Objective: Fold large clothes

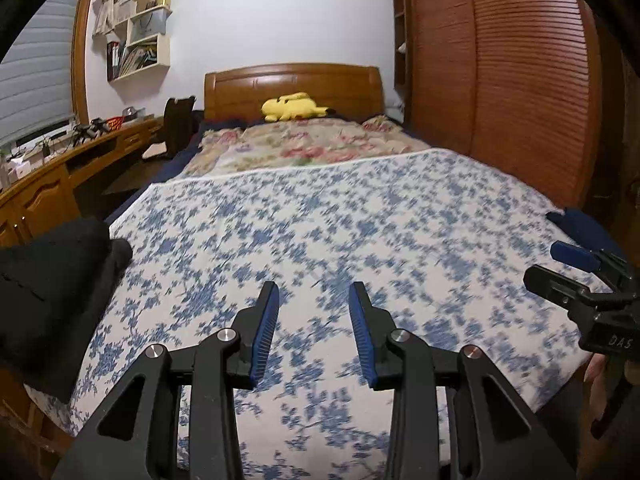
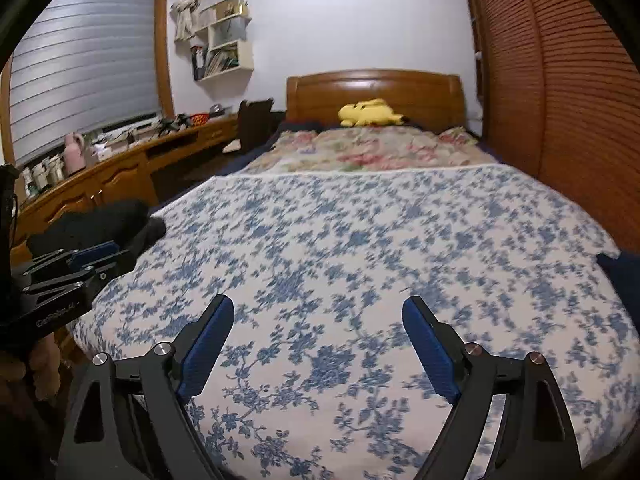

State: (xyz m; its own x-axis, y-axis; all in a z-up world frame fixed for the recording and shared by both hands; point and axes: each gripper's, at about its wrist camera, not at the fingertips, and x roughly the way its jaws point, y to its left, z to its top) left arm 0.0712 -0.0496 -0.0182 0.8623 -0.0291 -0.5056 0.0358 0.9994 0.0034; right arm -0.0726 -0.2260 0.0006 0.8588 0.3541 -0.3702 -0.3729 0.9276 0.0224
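Left hand-held gripper (image 1: 314,292) tilted downward over bedspread (image 1: 360,216), jaws parted, empty

Empty left hand-held gripper (image 1: 314,288) above floral blanket (image 1: 340,220), black garment (image 1: 52,280) beside.

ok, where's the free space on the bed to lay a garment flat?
The blue floral sheet is bare from the foot up to the flowered quilt. Crowded spots: black clothes on its left edge, plush at the headboard.
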